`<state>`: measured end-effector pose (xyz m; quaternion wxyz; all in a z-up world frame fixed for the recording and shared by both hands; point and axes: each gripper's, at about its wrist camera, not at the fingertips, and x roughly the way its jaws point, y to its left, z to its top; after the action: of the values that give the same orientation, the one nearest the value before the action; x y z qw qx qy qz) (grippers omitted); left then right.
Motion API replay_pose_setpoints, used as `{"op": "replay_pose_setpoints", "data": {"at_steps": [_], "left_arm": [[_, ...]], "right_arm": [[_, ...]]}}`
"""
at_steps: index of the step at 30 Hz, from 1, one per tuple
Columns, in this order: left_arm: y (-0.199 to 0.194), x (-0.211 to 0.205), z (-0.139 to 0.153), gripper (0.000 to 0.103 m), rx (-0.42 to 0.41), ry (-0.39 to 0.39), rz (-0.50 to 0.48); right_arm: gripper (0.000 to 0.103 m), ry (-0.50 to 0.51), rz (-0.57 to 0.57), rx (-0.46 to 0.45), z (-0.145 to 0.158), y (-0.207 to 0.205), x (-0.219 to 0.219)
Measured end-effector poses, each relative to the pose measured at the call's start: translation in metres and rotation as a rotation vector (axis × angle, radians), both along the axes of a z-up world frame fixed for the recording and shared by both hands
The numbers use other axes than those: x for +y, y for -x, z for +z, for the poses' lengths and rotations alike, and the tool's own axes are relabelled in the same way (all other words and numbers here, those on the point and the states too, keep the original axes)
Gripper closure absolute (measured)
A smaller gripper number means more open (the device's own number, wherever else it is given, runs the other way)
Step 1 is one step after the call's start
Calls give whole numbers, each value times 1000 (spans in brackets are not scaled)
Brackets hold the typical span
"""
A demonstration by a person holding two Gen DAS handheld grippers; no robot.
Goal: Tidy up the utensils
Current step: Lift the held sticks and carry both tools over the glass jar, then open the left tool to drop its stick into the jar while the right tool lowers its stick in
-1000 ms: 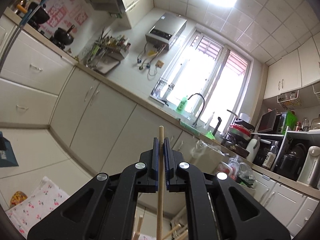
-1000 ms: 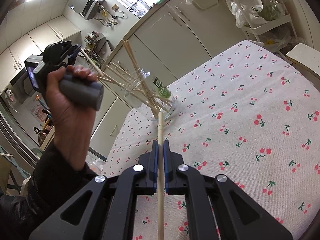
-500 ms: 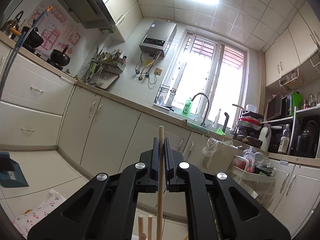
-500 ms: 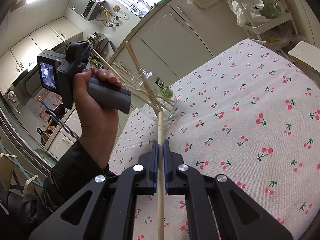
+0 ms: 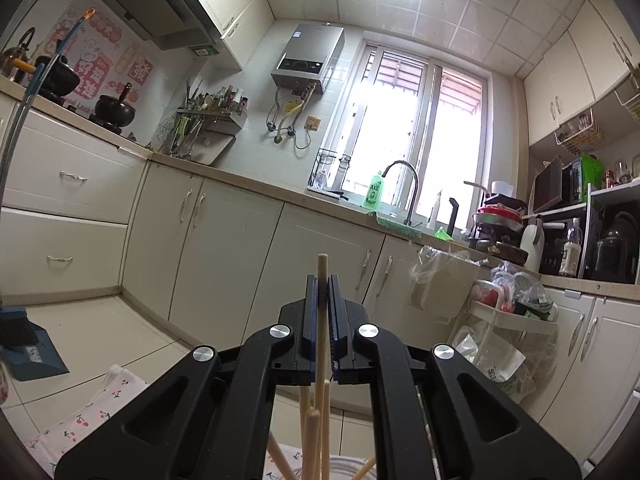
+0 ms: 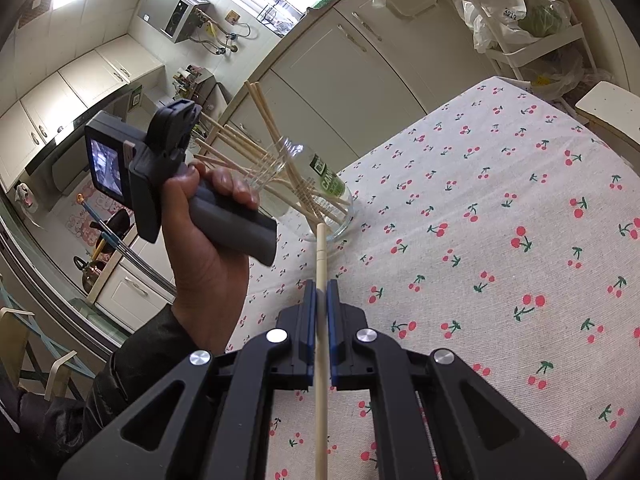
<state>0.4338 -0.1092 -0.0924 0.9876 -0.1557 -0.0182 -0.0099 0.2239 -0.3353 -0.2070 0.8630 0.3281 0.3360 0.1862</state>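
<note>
Left gripper (image 5: pixel 319 296): jaws pinched on one chopstick (image 5: pixel 321 320), held upright so its lower end can drop among the sticks (image 5: pixel 310 436) already in the jar (image 6: pixel 316 196). Jar rim barely shows at the bottom edge of the left view; the tip probably sits at or inside the mouth, but I can't confirm.

Right gripper (image 6: pixel 319 300): jaws pinched on a second chopstick (image 6: pixel 320 344), angled down toward the jar, apparently waiting its turn.

Jar stands on the cherry-print tablecloth (image 6: pixel 500 264), sticks fanned out above it. The left hand (image 6: pixel 208 240) holds its gripper level just beside them.
</note>
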Motion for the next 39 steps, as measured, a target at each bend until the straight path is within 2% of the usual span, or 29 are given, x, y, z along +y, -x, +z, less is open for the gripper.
{"op": "replay_pose_setpoints", "data": {"at_steps": [4, 7, 9, 11, 13, 17, 20, 22, 26, 30, 34, 39], "left_arm": [[1, -3, -3, 98, 26, -28, -30], [2, -7, -2, 96, 63, -78, -50], [4, -6, -1, 85, 79, -96, -56], [9, -3, 1, 50, 92, -103, -53], [17, 3, 6, 43, 88, -106, -39], [42, 16, 17, 35, 81, -117, -29], [69, 32, 15, 27, 95, -103, -2], [89, 43, 3, 24, 134, -94, 9], [114, 62, -30, 22, 237, -58, 20], [119, 72, -59, 22, 325, -21, 21], [122, 82, -69, 22, 331, 4, 15], [117, 92, -78, 22, 363, 58, 7]], "right_arm": [[97, -1, -1, 1, 0, 0, -1], [97, -1, -3, 1, -1, 0, -1], [97, 0, -4, 1, 0, 0, -1], [97, 0, -6, 1, -1, 0, -2], [97, 0, -9, 2, -1, 1, -2], [97, 5, -13, 3, -2, 1, -2], [97, 10, -14, 4, 0, 1, -2], [97, 12, -24, 6, 2, 1, -3], [97, -92, -72, 27, 4, -5, -9], [97, -112, -138, -77, 43, -25, -3], [97, -154, -216, -187, 79, -59, 5], [97, -269, -351, -251, 90, -107, 0]]}}
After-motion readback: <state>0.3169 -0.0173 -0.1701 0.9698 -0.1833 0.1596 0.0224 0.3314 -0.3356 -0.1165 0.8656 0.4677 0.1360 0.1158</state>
